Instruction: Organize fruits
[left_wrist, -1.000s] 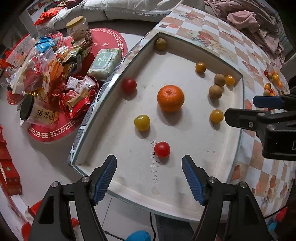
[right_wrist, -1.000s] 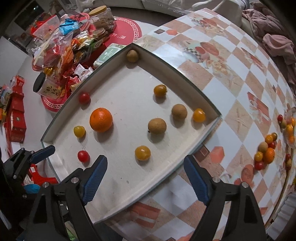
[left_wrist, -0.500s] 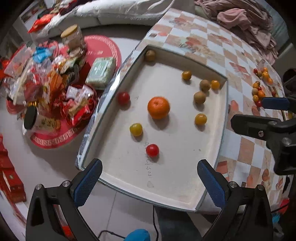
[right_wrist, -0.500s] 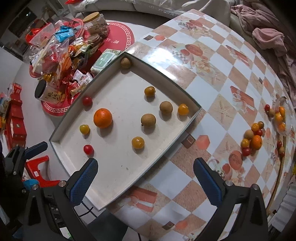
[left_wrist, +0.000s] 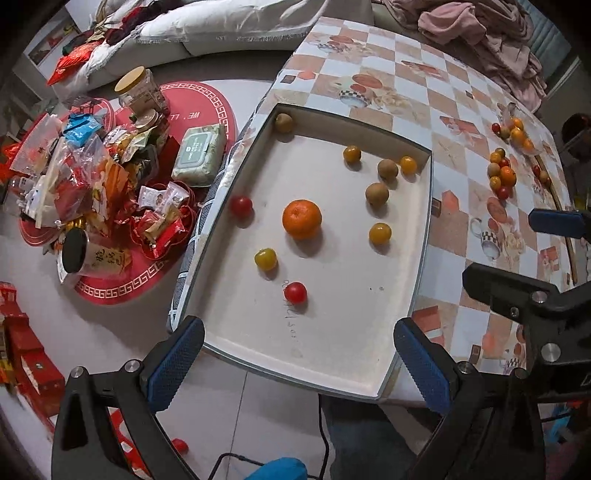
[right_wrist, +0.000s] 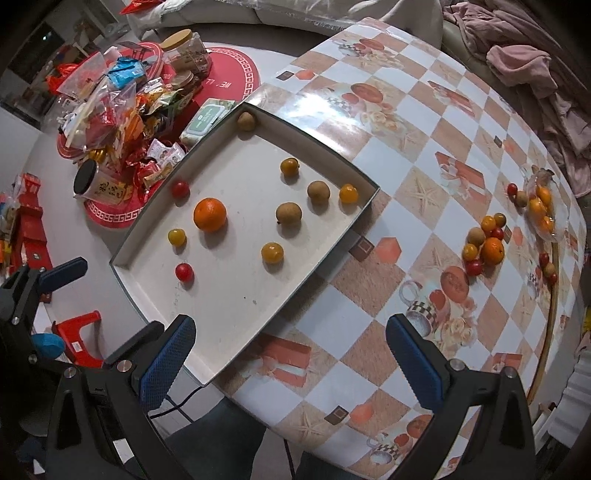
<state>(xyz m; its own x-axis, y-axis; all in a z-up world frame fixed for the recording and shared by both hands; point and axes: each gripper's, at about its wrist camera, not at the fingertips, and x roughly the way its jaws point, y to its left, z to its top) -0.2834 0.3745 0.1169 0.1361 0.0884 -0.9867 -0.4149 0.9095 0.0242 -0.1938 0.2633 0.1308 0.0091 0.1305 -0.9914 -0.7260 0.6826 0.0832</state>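
Here, in the left wrist view, the left hand-held gripper (left_wrist: 299, 363) hangs spread wide and empty over the near rim of the white tray (left_wrist: 424, 229). Inside the tray, the big orange (left_wrist: 301, 218) sits near the middle, with a red tomato (left_wrist: 295, 292) nearer the gripper and a brown fruit (left_wrist: 284, 122) in the far corner. Snack packets (left_wrist: 92, 184) lie on the floor left of the tray.

In the right wrist view, the right hand-held gripper (right_wrist: 291, 358) is likewise wide apart and holds nothing, above the tray's (right_wrist: 317, 273) right rim on the checkered desk (right_wrist: 424, 122). A fruit cluster (right_wrist: 485, 245) rests on the desk, well right of the tray.
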